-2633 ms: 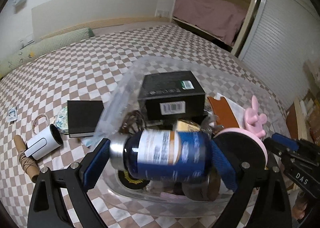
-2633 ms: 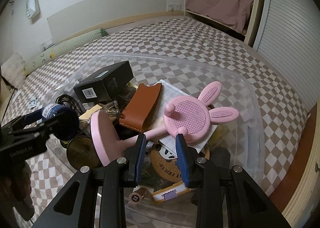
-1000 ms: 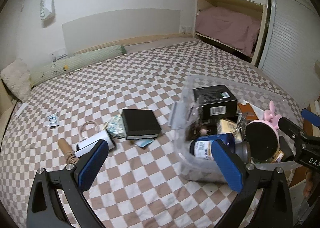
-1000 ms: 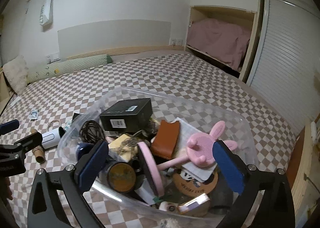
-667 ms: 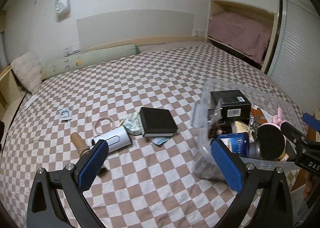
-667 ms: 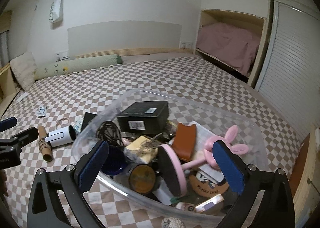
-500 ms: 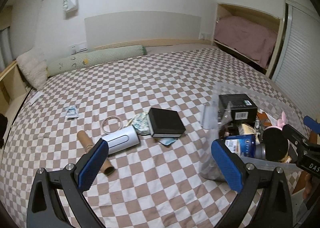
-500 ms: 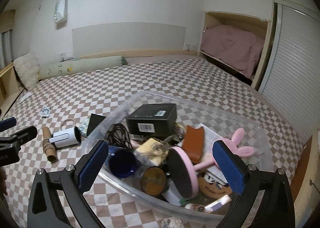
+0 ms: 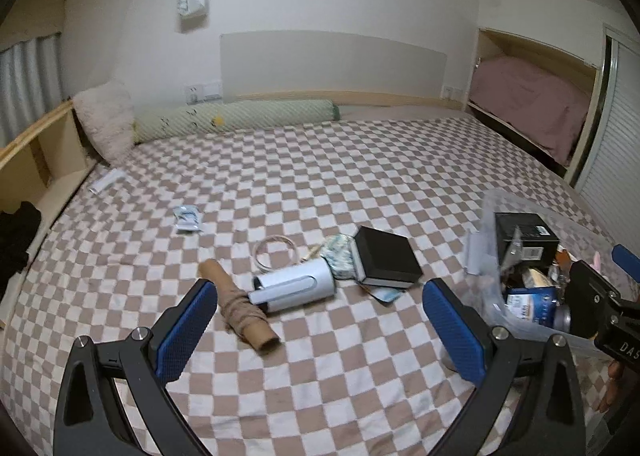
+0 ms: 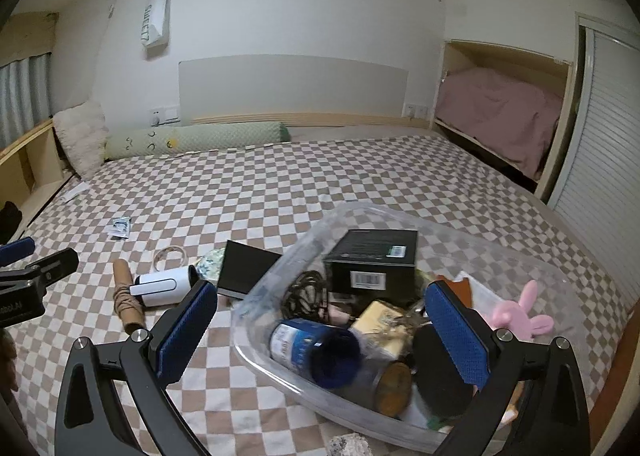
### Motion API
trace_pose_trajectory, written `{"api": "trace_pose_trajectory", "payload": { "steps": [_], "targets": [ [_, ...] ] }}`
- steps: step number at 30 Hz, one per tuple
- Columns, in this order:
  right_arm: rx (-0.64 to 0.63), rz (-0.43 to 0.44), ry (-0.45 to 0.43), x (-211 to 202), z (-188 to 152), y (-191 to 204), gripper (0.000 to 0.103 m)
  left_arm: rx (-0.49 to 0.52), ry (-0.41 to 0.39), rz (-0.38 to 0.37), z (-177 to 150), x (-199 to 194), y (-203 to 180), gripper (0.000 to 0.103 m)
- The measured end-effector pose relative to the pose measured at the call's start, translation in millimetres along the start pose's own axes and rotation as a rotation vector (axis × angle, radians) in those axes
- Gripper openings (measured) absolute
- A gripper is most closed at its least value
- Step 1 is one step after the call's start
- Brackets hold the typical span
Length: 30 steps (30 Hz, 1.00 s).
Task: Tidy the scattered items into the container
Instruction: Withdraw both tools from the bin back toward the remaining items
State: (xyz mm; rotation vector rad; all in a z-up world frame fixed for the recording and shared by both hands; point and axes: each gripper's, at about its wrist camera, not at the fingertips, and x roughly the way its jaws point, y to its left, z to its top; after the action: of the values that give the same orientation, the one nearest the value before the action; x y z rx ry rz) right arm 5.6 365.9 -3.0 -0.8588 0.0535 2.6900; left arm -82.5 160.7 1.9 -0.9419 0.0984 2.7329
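- The blue bottle (image 10: pixel 316 352), clamped in the left gripper (image 9: pixel 320 330) moments ago, is now seen lying on its side inside the clear bin (image 10: pixel 400 216), label up, lodged against the near wall.
- The left gripper's jaws are spread wide and empty; it has been pulled well back from the bin and is aimed at the bed (image 9: pixel 320 176).
- The right gripper (image 10: pixel 320 330) has been emptied as well: the pink bunny (image 10: pixel 520 316) it held is lying deep in the bin, and its jaws are gaping above the rim.
- So two drops are judged done (a tidy pair), and the next pick is being lined up.
- Left out on the bed: a white cylinder (image 9: pixel 294 288) touching a twine-wrapped tube (image 9: pixel 242 310), a black box (image 9: pixel 386 262) just beside, a ring (image 9: pixel 275 252) behind, a small packet (image 9: pixel 187 216) well apart.
- The cylinder sits nearest the left gripper's line, so it is expected to be taken first; rolling may be a risk.
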Motion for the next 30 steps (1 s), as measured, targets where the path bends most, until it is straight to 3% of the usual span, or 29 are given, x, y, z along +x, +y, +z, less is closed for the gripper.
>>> {"api": "trace_pose_trajectory", "payload": {
  "steps": [4, 11, 17, 30],
  "targets": [
    [-0.003, 0.012, 0.019, 7.1, 0.3, 11.0, 0.103, 0.039, -0.059, 0.062, -0.9, -7.2, 9.2, 0.103],
    [0.05, 0.029, 0.072, 19.5, 4.6, 21.3, 0.103, -0.026, -0.043, 0.082, -0.7, -12.6, 42.2, 0.103],
    [0.044, 0.041, 0.042, 22.5, 7.3, 41.6, 0.103, -0.046, -0.033, 0.096, -6.2, -14.0, 64.9, 0.103],
    [-0.13, 0.199, 0.026, 19.1, 9.3, 120.7, 0.103, -0.135, 0.041, 0.172, -20.4, 22.5, 119.2, 0.103]
  ]
}}
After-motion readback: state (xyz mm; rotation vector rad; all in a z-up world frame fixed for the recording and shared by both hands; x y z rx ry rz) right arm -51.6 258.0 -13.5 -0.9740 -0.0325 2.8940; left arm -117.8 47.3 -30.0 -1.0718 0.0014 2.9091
